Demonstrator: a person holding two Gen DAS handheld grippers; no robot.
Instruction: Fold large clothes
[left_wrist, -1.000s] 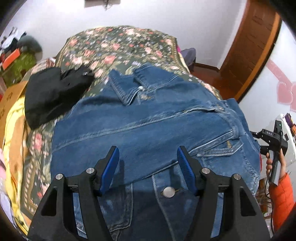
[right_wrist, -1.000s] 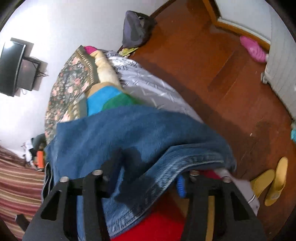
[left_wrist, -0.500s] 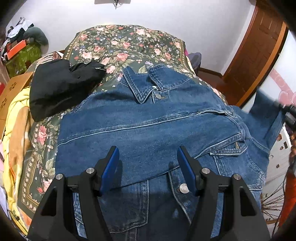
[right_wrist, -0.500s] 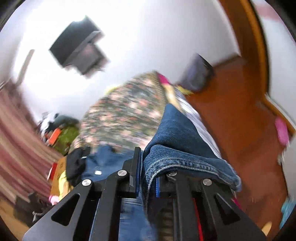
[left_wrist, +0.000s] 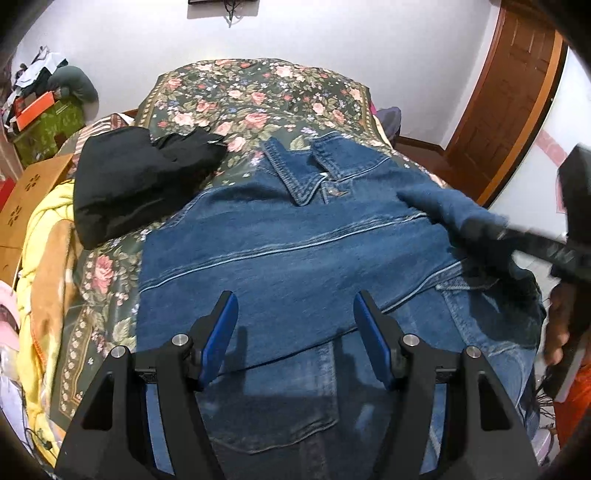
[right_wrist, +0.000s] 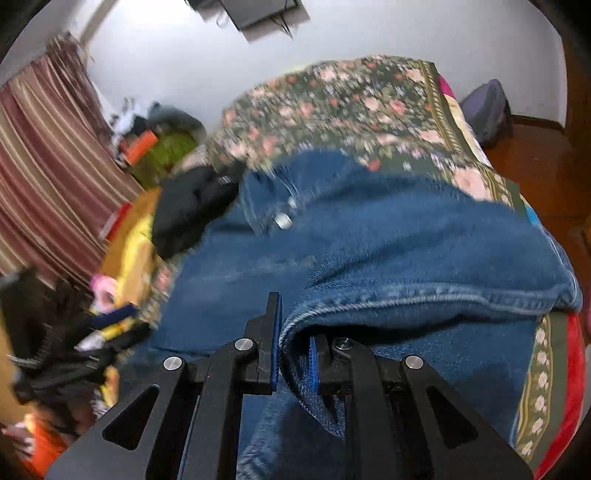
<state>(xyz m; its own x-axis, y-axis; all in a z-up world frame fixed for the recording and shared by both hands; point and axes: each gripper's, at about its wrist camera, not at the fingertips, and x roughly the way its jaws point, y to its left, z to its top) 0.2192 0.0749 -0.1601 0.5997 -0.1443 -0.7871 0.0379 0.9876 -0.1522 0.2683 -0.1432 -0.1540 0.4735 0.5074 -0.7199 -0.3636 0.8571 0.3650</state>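
Observation:
A blue denim jacket (left_wrist: 295, 251) lies front up on the floral bed cover (left_wrist: 258, 92), collar toward the far wall, its left sleeve folded across the chest. My left gripper (left_wrist: 295, 332) is open and empty just above the jacket's lower front. My right gripper (right_wrist: 293, 354) is shut on the jacket's right sleeve (right_wrist: 424, 266) near its cuff and holds it over the jacket's body. In the left wrist view the right gripper (left_wrist: 480, 229) shows blurred at the right, with the sleeve (left_wrist: 443, 210) in it.
A black garment (left_wrist: 136, 177) lies on the bed to the left of the jacket. Yellow bedding (left_wrist: 40, 258) and a cardboard box (left_wrist: 26, 199) sit at the left edge. A wooden door (left_wrist: 509, 103) stands at the right. A purple bag (right_wrist: 484, 107) sits on the floor.
My right gripper closed on the hanging right sleeve, lifted it from the bed's side and swung it in over the jacket. My left gripper stayed open and drew back a little.

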